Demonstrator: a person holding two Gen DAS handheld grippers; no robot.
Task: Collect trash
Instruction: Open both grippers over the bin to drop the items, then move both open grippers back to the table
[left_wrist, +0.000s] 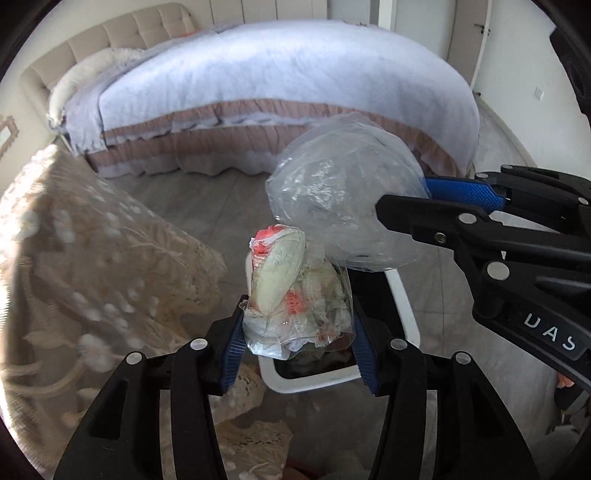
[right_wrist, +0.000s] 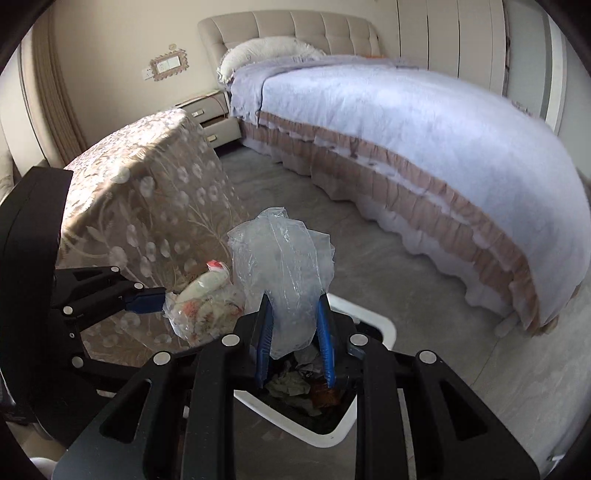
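My left gripper (left_wrist: 297, 343) is shut on a clear bag stuffed with white and red wrappers (left_wrist: 291, 291), held above a white trash bin (left_wrist: 402, 306). It also shows in the right wrist view (right_wrist: 205, 310). My right gripper (right_wrist: 295, 347) is shut on an empty crumpled clear plastic bag (right_wrist: 284, 266), held over the bin (right_wrist: 384, 328), which holds dark crumpled trash (right_wrist: 295, 387). In the left wrist view the right gripper (left_wrist: 417, 199) comes in from the right with the clear bag (left_wrist: 343, 192).
A bed with a pale blue cover (right_wrist: 406, 125) fills the right and back. A table with a floral lace cloth (right_wrist: 155, 192) stands at the left, close to the bin. A nightstand (right_wrist: 214, 118) stands by the headboard. Grey floor (right_wrist: 332, 221) lies between.
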